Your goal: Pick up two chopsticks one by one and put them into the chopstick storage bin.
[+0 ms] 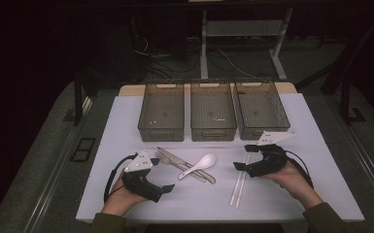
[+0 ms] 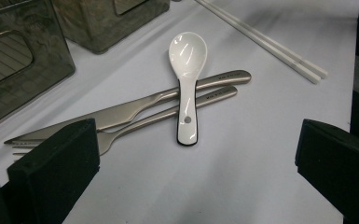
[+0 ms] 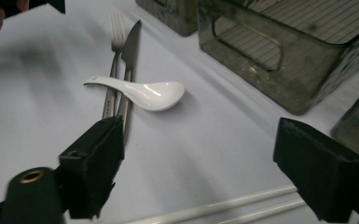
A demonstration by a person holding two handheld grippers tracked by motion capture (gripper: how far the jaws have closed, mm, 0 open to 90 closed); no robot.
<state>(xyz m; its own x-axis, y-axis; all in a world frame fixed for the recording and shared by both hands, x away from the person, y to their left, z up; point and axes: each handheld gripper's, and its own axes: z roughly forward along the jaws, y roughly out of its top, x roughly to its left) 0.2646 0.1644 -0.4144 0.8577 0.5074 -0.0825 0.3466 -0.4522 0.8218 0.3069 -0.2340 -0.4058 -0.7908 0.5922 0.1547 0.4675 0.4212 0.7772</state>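
Spoon [image 2: 187, 74] handle hole visible close; high view shows bins [image 1: 212, 110].

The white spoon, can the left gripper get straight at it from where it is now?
Probably yes: the white spoon lies on top of the knife and fork, open table lies between, and the left gripper stands open.

Spoon [image 2: 187, 79] across knife [image 2: 135, 108] and fork [image 2: 144, 123]

Each hand wears an olive-green sleeve at the wrist. The left gripper [image 1: 170, 187] and right gripper [image 1: 236, 166] are black and chunky, each topped by a grey three-cornered plate with small dark dots and trailing a black looped cable. Their fingers [image 2: 56, 165] are blocky, matte black.
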